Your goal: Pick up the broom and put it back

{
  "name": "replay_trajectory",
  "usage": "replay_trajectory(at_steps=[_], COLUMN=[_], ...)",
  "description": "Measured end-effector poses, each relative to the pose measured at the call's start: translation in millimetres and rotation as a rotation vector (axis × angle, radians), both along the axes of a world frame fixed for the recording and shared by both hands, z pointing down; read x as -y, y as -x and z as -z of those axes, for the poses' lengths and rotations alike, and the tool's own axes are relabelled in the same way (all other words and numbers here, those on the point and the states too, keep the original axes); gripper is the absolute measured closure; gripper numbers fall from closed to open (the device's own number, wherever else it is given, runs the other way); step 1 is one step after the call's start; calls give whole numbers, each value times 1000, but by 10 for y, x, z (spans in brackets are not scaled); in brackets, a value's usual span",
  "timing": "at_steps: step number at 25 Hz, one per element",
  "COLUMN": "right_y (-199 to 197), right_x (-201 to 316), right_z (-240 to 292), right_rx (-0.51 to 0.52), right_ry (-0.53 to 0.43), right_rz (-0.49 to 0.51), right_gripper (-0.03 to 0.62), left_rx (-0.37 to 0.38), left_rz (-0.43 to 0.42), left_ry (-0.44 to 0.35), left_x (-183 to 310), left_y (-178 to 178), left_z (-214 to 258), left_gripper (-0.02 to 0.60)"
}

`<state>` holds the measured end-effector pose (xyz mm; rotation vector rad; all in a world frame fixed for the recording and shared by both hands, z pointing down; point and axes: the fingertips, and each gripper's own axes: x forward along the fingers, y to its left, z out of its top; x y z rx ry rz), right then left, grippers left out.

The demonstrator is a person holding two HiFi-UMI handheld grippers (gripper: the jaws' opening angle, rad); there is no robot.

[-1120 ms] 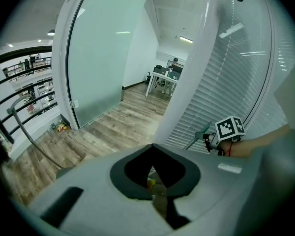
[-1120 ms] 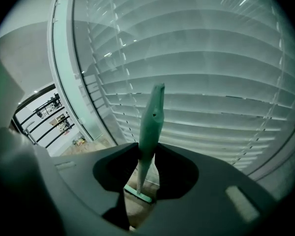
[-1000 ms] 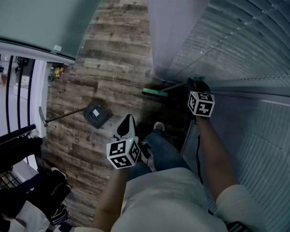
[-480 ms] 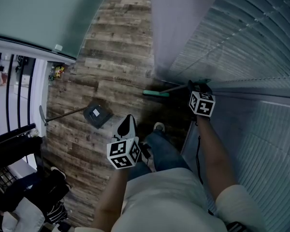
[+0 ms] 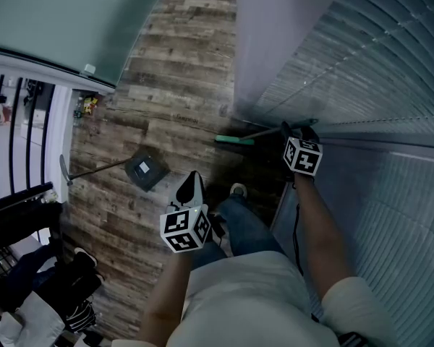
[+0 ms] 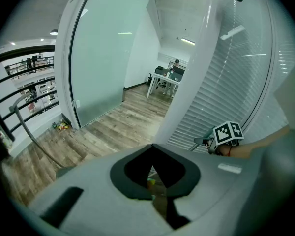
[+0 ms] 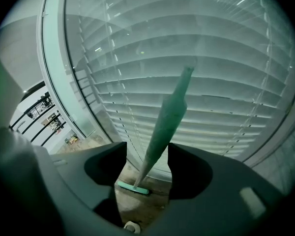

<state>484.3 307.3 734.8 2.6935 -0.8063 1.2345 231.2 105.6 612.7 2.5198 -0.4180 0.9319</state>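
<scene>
The broom stands leaning against the slatted blinds, with its green head (image 5: 234, 140) on the wooden floor and its pale green handle (image 7: 167, 122) slanting up the blinds. My right gripper (image 5: 289, 126) is at the handle. Its jaws are opening, and the handle passes through the gap (image 7: 147, 156) without either pad pressing on it. Below, the broom head (image 7: 132, 187) shows on the floor. My left gripper (image 5: 192, 183) hangs lower left, over the floor by the person's leg, shut with nothing in it (image 6: 151, 149).
A dark dustpan (image 5: 145, 170) with a long handle lies on the floor to the left. The blinds (image 5: 376, 63) fill the right side, a frosted glass panel (image 5: 58, 20) the upper left. A black railing (image 5: 14, 143) runs along the left edge. The person's shoe (image 5: 237, 189) stands near the broom head.
The head view has shifted slightly. The broom stays leaning on the blinds, with the right gripper still at its handle. The left gripper has not moved.
</scene>
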Motion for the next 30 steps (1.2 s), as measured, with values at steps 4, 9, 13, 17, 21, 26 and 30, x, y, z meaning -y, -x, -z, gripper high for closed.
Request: replay_trajectory(at_steps=[4, 9, 13, 17, 21, 26, 30], right_y=[0, 86, 202, 340, 446, 672, 872], right_x=[-69, -139, -181, -145, -30, 76, 208], right_z=[29, 129, 257, 521, 838, 1126, 1361], right_rx=[-16, -36, -55, -78, -101, -118, -142], right_ry=[12, 4, -16, -40, -51, -84, -120], right_rz=[-25, -41, -44, -42, -18, 16, 75], right_gripper=[322, 321, 321, 324, 333, 335, 342], left_rx=[-8, -21, -35, -53, -73, -91, -105], left_rz=[6, 8, 8, 13, 25, 29, 42], left_ry=[-3, -6, -13, -10, -1, -5, -8], left_x=[25, 15, -9, 30, 116, 133, 127], left_y=[-5, 10, 38, 82, 92, 169, 242], left_z=[24, 64, 106, 234, 420, 559, 638], left_gripper=[574, 574, 574, 574, 574, 574, 574])
